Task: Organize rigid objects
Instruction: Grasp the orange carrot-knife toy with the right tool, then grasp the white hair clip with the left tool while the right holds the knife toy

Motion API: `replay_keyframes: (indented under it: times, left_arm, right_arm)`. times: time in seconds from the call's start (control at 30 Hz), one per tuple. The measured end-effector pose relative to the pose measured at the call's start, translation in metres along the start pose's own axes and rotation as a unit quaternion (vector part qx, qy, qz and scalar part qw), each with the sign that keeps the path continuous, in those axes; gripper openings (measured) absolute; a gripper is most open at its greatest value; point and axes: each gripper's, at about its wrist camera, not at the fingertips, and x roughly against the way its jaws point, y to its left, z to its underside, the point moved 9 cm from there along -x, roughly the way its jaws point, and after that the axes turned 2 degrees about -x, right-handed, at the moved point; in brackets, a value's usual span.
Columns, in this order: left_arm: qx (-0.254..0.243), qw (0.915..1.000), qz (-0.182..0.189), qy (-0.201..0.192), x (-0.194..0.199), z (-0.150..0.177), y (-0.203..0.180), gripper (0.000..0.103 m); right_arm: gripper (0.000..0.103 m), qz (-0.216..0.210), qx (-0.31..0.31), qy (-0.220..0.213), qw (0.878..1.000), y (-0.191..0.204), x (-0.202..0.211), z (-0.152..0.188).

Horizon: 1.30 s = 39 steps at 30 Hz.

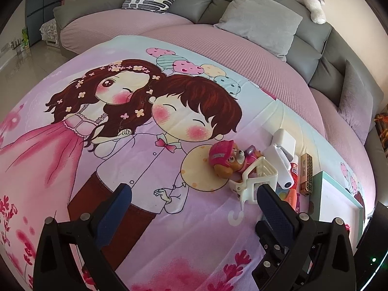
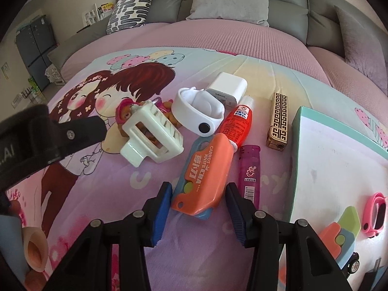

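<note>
In the left wrist view, the left claw (image 1: 194, 201) is seen at the bottom of the frame with its blue-padded fingers spread wide and nothing held between them. It hangs over a cartoon-printed blanket (image 1: 135, 145). A white hair clip (image 1: 254, 181) lies just beside the right-hand finger, at lower right of centre. Behind it, a pup toy in a pink helmet (image 1: 225, 161) is seen, and further right a white charger block (image 1: 285, 140). A grey sofa (image 1: 310, 48) runs along the top of the frame.

In the right wrist view, the right claw (image 2: 197, 198) is seen at bottom centre, part-open, its fingers set on either side of the lower end of an orange carrot knife toy (image 2: 206, 169); whether the pads press on it cannot be told. A purple lighter (image 2: 249, 169) lies just right of the knife, a red glue bottle (image 2: 238, 123) above it, and a gold patterned lighter (image 2: 278, 118) further right. A white wristband (image 2: 196, 111) lies at centre. A white tray with a teal rim (image 2: 315, 145) fills the lower right, with a pink wristband (image 2: 374, 213) in it.
</note>
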Motion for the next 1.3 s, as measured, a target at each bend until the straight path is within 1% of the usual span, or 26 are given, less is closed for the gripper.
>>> replay_keyframes:
  times: [0.1,0.2,0.37,0.47,0.57,0.6,0.63,0.8,0.9,1.13,1.17,1.23,1.3]
  left_arm:
    - [0.001,1.0000,-0.002,-0.001,0.000,0.000,0.001,0.103]
    - [-0.003,1.0000,0.002,-0.004,0.000,-0.001,-0.002,0.103]
    - [-0.010,0.9998,0.015,-0.003,0.000,-0.001,-0.011,0.103]
    - [-0.010,0.9996,0.026,-0.001,-0.001,0.001,-0.017,0.103]
    - [-0.007,0.9995,0.030,0.000,-0.001,0.001,-0.019,0.103]
    - [-0.005,0.9995,0.030,0.001,-0.002,0.001,-0.019,0.103]
    - [-0.005,0.9995,0.031,0.003,-0.002,0.002,-0.019,0.103]
    - [-0.011,0.9995,0.029,0.010,-0.007,0.006,-0.024,0.102]
    - [-0.009,0.9994,0.031,0.009,-0.008,0.006,-0.027,0.102]
    - [-0.004,0.9979,0.062,0.018,-0.020,0.008,-0.046,0.102]
    - [-0.005,0.9976,0.066,0.018,-0.022,0.008,-0.049,0.102]
    - [-0.004,0.9973,0.070,0.021,-0.026,0.009,-0.053,0.096]
    - [0.001,0.9971,0.072,0.025,-0.031,0.010,-0.055,0.084]
  right_arm:
    - [0.047,0.013,0.002,-0.003,1.000,-0.002,-0.001,0.000]
    - [0.045,0.006,-0.011,-0.006,1.000,-0.006,0.002,-0.001]
    - [0.044,-0.010,-0.031,-0.006,0.999,-0.012,0.008,-0.002]
    - [0.043,-0.012,-0.043,-0.017,0.999,-0.019,0.018,-0.005]
    - [0.037,-0.010,-0.050,-0.033,0.998,-0.029,0.032,-0.010]
    - [0.028,-0.009,-0.054,-0.038,0.998,-0.031,0.037,-0.011]
    - [0.026,-0.007,-0.056,-0.041,0.998,-0.034,0.040,-0.012]
    - [0.024,-0.013,-0.058,-0.024,0.998,-0.038,0.033,-0.007]
    - [0.024,-0.017,-0.061,-0.027,0.998,-0.039,0.034,-0.007]
    - [0.024,-0.023,-0.069,-0.030,0.997,-0.041,0.036,-0.007]
    - [0.024,-0.024,-0.069,-0.030,0.997,-0.042,0.036,-0.007]
    - [0.024,-0.024,-0.070,-0.030,0.997,-0.042,0.036,-0.007]
    - [0.024,-0.026,-0.072,-0.030,0.997,-0.042,0.036,-0.007]
